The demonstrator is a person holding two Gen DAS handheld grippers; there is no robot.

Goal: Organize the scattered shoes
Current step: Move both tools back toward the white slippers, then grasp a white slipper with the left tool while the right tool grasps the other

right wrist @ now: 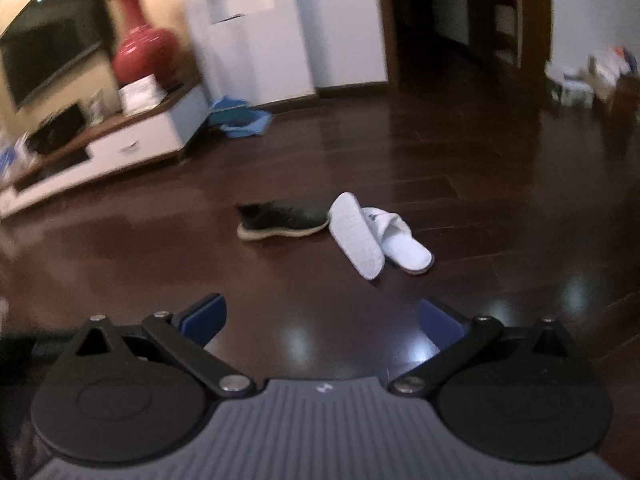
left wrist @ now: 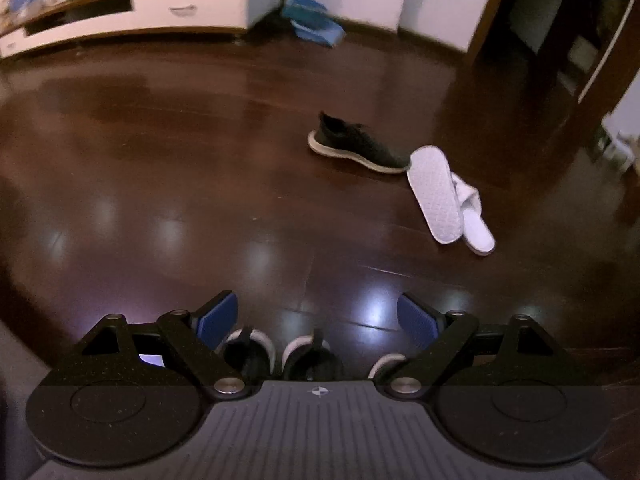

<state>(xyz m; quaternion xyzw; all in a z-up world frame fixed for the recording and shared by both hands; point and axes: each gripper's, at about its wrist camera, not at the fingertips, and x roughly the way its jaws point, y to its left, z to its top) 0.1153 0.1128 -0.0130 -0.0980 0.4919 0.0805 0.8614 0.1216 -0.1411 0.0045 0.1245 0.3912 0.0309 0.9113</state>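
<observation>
Both wrist views high, share floor (left wrist: 200,200).

You face a dark glossy wood floor (left wrist: 160,152), black sneaker (left wrist: 356,146) touching two white slippers (left wrist: 434,196), blue bag (left wrist: 314,20) by the wall.

This was a living room in a home. A dark, glossy wooden floor (right wrist: 440,152) reflected the ceiling lights. Along one wall stood a low white TV cabinet (right wrist: 132,144) with a brown top, cluttered with boxes and papers, and a flat television (right wrist: 48,40) hung above it. A tall red vase (right wrist: 140,40) stood on the cabinet's end. A black sneaker (right wrist: 280,220) and two white slippers (right wrist: 380,240) lay loose on the floor. Dark wooden door frames (right wrist: 532,12) opened to other rooms.
</observation>
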